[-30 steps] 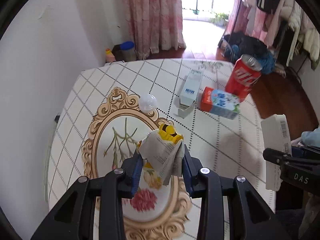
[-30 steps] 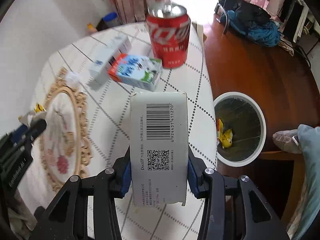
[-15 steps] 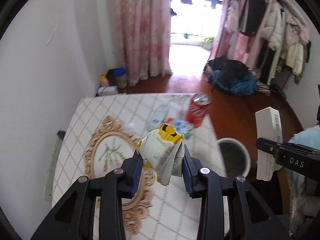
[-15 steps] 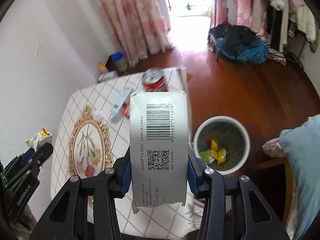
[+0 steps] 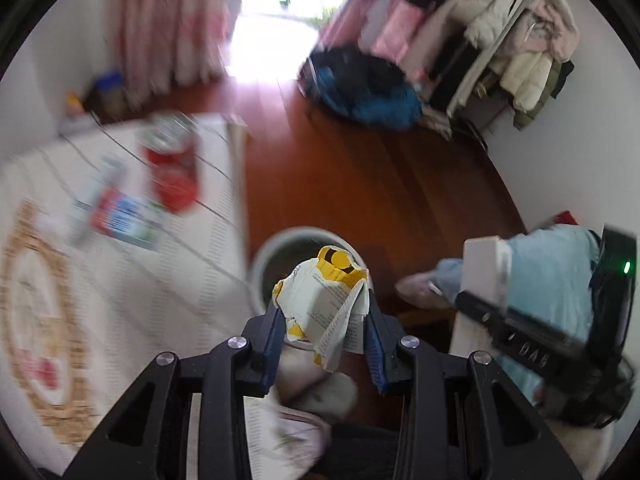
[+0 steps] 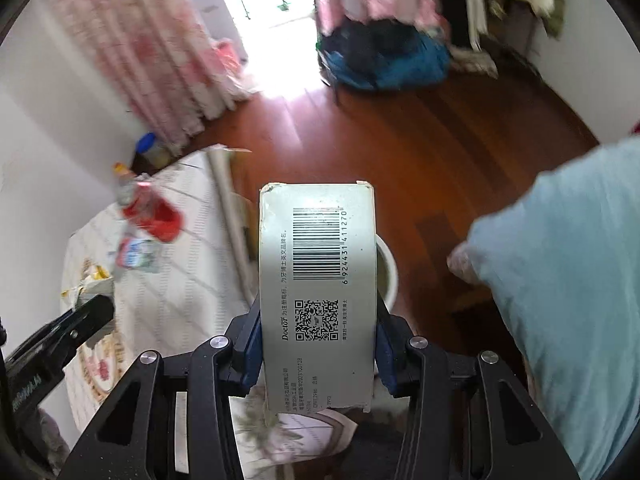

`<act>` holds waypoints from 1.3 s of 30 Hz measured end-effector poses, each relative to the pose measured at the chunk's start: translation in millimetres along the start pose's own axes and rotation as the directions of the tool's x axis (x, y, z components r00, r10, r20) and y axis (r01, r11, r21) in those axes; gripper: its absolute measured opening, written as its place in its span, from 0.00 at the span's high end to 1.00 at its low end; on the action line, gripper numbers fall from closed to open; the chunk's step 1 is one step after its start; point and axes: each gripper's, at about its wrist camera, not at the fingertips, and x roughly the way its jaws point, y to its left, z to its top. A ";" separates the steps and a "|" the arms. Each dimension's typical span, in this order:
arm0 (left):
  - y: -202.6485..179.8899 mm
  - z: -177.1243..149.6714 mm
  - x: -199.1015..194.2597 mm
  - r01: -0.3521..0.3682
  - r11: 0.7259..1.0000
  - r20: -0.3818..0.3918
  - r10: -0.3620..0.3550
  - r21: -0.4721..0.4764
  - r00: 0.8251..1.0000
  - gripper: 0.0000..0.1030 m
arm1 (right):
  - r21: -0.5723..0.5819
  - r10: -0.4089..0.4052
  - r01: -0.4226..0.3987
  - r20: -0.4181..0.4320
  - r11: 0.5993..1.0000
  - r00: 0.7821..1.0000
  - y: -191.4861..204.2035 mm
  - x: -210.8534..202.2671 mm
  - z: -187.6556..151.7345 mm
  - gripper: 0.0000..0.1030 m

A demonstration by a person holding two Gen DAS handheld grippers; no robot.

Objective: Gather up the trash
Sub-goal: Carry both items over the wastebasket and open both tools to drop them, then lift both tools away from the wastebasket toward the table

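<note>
Crumpled white-and-yellow wrapper (image 5: 322, 300) sits pinched between the blue pads of the left gripper (image 5: 323, 334), jaws clenched tight on it, printed side facing up. Beyond the wrapper, partly hidden by it, stands a round white bin (image 5: 276, 248) on the reddish wooden floor (image 5: 360, 184), just beside the edge of the table (image 5: 160, 280). Left wrist view is blurred. On the table's checked cloth: a red can (image 5: 172, 172) standing upright, a red-and-blue carton (image 5: 124, 220) lying flat near it, a pale box (image 5: 106, 172) beside that; details too smeared to read. Right gripper (image 6: 318, 332) grasps a grey cardboard box (image 6: 318, 280) by its long sides, barcode and square code facing the camera, top end of the box pointing away. The box covers most of the bin (image 6: 388, 276); only a curved strip of the rim shows at its right edge. From the left wrist view the right gripper (image 5: 472, 304) appears at the right with the same box (image 5: 480, 264) seen edge-on. From the right wrist view the left gripper (image 6: 94, 304) shows at lower left with the wrapper (image 6: 86, 284) at its tip, over the table (image 6: 168, 300). A light blue sleeve or trouser leg (image 6: 560, 280) fills the right side. Pink curtains (image 6: 160, 60) and a heap of dark and blue clothes (image 6: 384, 56) lie at the far end of the room.
</note>
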 end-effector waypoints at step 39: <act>-8.0 10.8 91.7 -0.299 0.948 -0.100 0.310 0.112 0.945 0.12 | 0.011 -0.114 0.118 -0.199 0.993 0.973 -68.2 147.2 -2.9 0.02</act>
